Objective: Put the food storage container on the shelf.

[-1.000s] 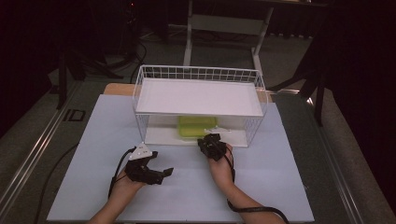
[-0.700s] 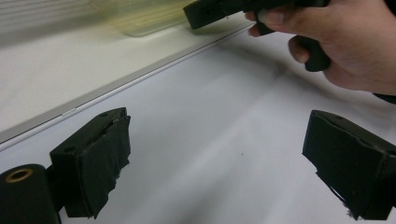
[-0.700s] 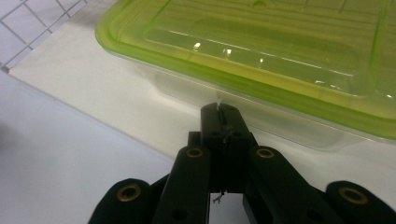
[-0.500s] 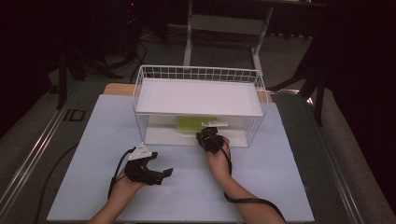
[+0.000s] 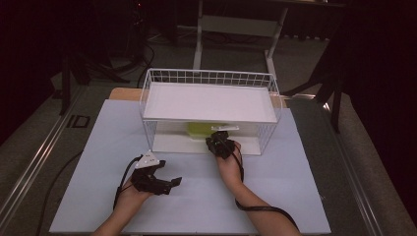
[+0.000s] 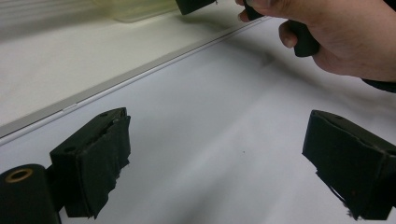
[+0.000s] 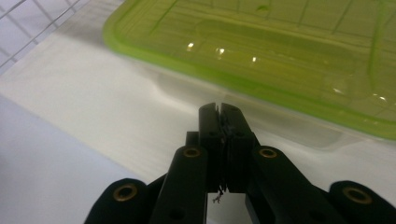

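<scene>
Container (image 7: 261, 42): light, stiff, slick green plastic; take it by the rim.
Right claw (image 7: 219, 108): clenched, empty, just short of it.
Left claw (image 6: 219, 163): released, on tabletop (image 5: 275, 196).

High view above the table, looking forward and down, gripper views low and close, sharing the green lid (image 7: 261, 51).

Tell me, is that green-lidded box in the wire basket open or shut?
Shut: the green lid lies flat over the container on the wire basket's lower shelf.
</scene>
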The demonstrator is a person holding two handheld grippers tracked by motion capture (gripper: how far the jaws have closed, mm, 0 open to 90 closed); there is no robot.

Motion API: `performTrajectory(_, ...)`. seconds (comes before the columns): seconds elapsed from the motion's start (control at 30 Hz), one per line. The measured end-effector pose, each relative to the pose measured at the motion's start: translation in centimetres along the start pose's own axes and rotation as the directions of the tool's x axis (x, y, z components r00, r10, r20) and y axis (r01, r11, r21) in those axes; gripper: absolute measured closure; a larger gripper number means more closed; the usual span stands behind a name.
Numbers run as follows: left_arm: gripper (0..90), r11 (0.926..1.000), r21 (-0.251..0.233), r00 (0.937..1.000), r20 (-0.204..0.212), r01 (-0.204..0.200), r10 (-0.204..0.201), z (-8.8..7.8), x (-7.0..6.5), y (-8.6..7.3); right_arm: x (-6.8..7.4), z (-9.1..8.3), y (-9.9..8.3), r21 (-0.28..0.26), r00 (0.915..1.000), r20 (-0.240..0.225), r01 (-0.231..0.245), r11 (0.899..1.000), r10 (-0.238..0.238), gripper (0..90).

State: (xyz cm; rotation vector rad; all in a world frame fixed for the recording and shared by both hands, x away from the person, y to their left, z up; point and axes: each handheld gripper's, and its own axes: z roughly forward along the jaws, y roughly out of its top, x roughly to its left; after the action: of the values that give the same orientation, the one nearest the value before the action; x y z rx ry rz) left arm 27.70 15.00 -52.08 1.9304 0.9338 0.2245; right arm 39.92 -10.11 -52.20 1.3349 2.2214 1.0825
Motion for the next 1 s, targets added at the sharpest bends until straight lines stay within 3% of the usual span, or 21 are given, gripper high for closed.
performTrajectory(0.13,8.6,1.0,-0.001,1.0,0.003,-0.003,0.003,-0.1,0.0,0.1,0.6,-0.6,-0.2,-0.012,0.9986,0.001,0.053,0.999,-0.053,84.9)
performTrajectory(0.4,8.6,0.9998,-0.008,0.9999,0.001,-0.016,0.016,-0.2,-0.1,0.3,0.9,-3.2,-0.5,-0.052,0.9972,-0.037,0.064,0.997,-0.065,80.0)
performTrajectory(0.5,8.5,0.9999,-0.012,1.0,0.004,-0.006,0.006,-0.2,-0.2,0.5,1.0,-4.1,-0.6,-0.061,0.9957,-0.048,0.077,0.995,-0.08,68.1)
performTrajectory(0.6,8.5,1.0,-0.009,0.9999,0.014,0.0,0.0,-0.1,-0.4,0.6,1.0,-4.8,-1.0,-0.082,0.9919,-0.065,0.104,0.991,-0.109,51.0)
performTrajectory(0.63,8.3,1.0,-0.006,0.9998,0.019,0.001,-0.001,-0.1,-0.5,0.7,1.1,-5.5,-1.4,-0.102,0.989,-0.072,0.121,0.987,-0.129,40.9)
performTrajectory(0.77,7.6,0.9998,0.005,0.9994,0.028,-0.017,0.017,-0.1,-0.8,1.1,1.1,-6.4,-1.9,-0.111,0.986,-0.109,0.114,0.987,-0.126,30.5)
performTrajectory(0.93,2.1,0.9999,-0.001,0.9995,0.026,-0.016,0.016,-0.3,-1.2,1.7,1.1,-7.9,-2.6,-0.126,0.972,-0.201,0.098,0.987,-0.122,19.5)
performTrajectory(1.0,2.1,0.9997,-0.005,0.9992,0.033,-0.024,0.025,-0.5,-1.4,1.9,1.2,-8.3,-2.8,-0.128,0.9685,-0.209,0.11,0.986,-0.135,16.6)
